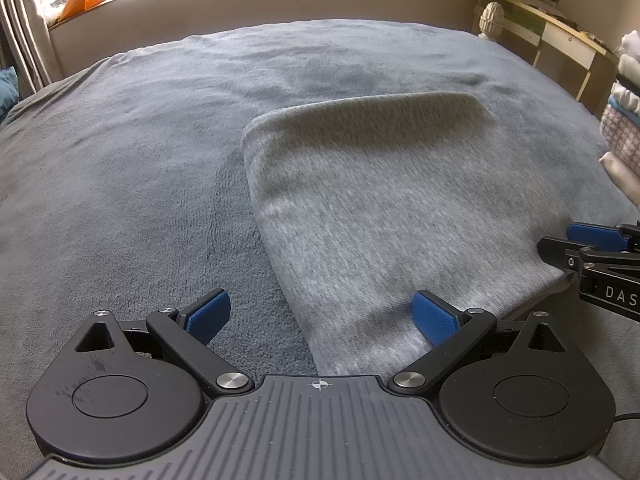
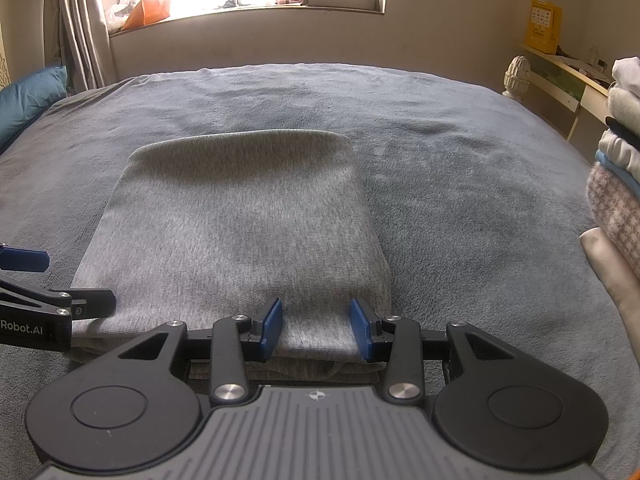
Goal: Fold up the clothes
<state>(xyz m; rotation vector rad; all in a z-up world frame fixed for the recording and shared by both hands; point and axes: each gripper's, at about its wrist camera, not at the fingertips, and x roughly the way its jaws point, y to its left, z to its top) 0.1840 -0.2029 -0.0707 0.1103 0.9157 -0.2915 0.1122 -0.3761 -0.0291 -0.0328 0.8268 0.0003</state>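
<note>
Grey knit garment (image 2: 236,220): folded into a neat rectangle with several layers showing at its near edge, lying flat on the blue-grey fleece bedspread (image 2: 460,168), near the front of the bed.
Long axis: runs away from both tools toward the window wall (image 2: 248,36); rounded fold at the far end, stacked edges at the near end.
Right gripper (image 2: 316,328): jaws moderately apart, empty, straddling the middle of the near edge, blue pads just above the cloth.
Left gripper (image 1: 320,318): jaws spread wide, empty, over the near-left corner; 1 pad above the cloth, the other above the bedspread.
Nearer tool: right, centred on the edge; left sits off to the side.
Stack of folded clothes (image 2: 616,152): at the right edge of the bed, well apart from the garment.
Stage: garment lies folded; whether 1 more fold or a move to the stack follows cannot be told.
</note>
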